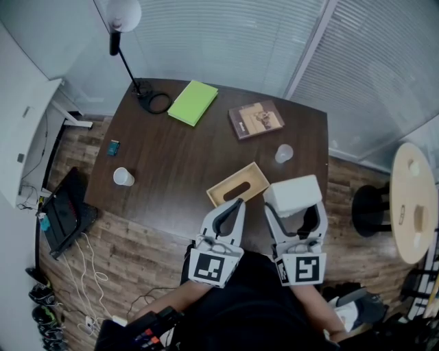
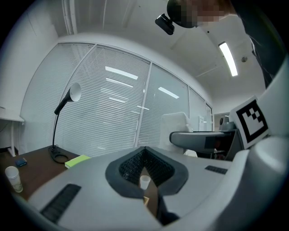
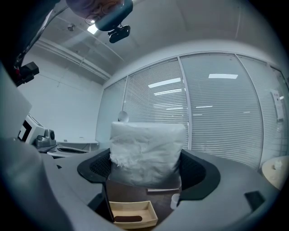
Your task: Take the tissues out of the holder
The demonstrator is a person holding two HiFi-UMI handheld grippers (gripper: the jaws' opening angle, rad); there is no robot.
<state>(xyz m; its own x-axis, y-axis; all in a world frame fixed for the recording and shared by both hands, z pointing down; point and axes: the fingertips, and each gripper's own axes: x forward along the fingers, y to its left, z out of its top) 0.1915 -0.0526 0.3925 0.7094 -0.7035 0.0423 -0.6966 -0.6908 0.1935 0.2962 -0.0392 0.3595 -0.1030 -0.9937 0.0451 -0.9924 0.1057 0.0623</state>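
Note:
The wooden tissue holder (image 1: 238, 184) lies on the dark table (image 1: 178, 164) near its front edge, open side up, with the oval slot in its floor. My right gripper (image 1: 295, 207) is shut on the white tissue pack (image 1: 293, 192), held just right of the holder and clear of it. In the right gripper view the tissue pack (image 3: 146, 151) fills the space between the jaws of the right gripper (image 3: 146, 168), and the empty holder (image 3: 131, 213) sits below. My left gripper (image 1: 238, 201) is shut at the holder's near edge, with nothing seen between its tips (image 2: 144, 155).
A clear cup (image 1: 284, 153) stands behind the tissue pack and a white cup (image 1: 123, 177) at the table's left. A brown book (image 1: 256, 118), a green notebook (image 1: 193, 102) and a desk lamp (image 1: 123, 17) are at the back. A round side table (image 1: 413, 202) stands right.

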